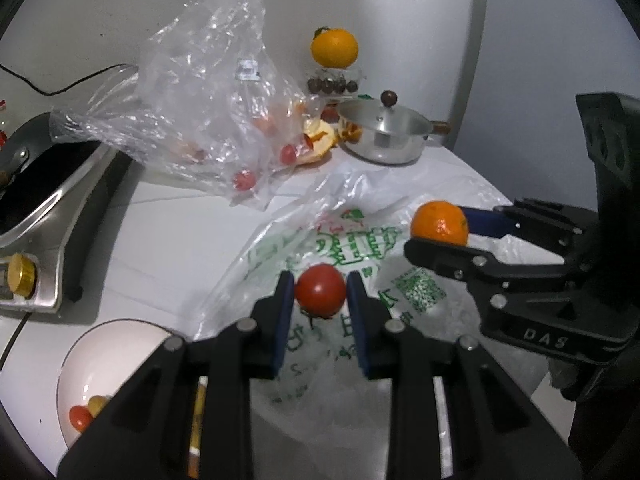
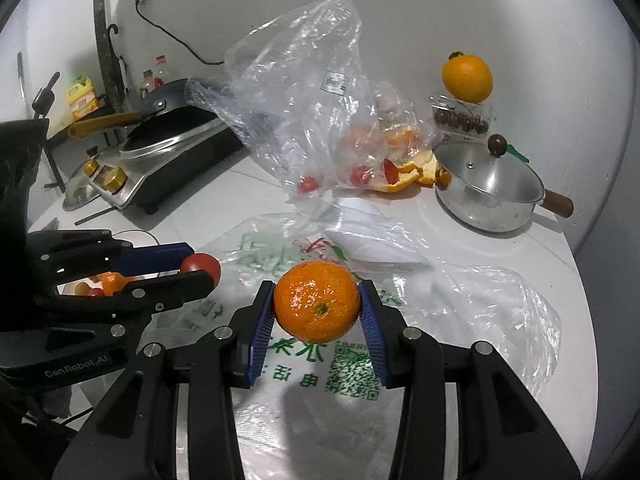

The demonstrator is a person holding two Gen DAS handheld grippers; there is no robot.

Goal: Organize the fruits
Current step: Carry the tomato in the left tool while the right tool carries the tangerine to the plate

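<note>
Two grips matter: left gripper (image 1: 320, 292) pinching the small red tomato (image 1: 320, 289), right gripper (image 2: 318, 308) pinching the round orange mandarin (image 2: 317, 306), should travel level toward the near-left white bowl (image 1: 80, 356).

I see bare counter (image 1: 168, 240) between stove (image 1: 52, 216) left and flat printed bag (image 1: 344, 252), passable. Far side blocked: upright clear bag (image 1: 208, 92), pot (image 1: 384, 136) far right. Bowl (image 1: 104, 344) near left.

Counts:
- mandarin (image 2: 317, 307): one
- large orange (image 2: 467, 78): one
- loose tomato (image 1: 320, 289): one
- plastic bags: two, clear (image 1: 208, 92), printed (image 1: 340, 248)
- lidded pot (image 1: 386, 136): one
- white bowl (image 1: 92, 352): one
- stove (image 1: 48, 200): one
</note>
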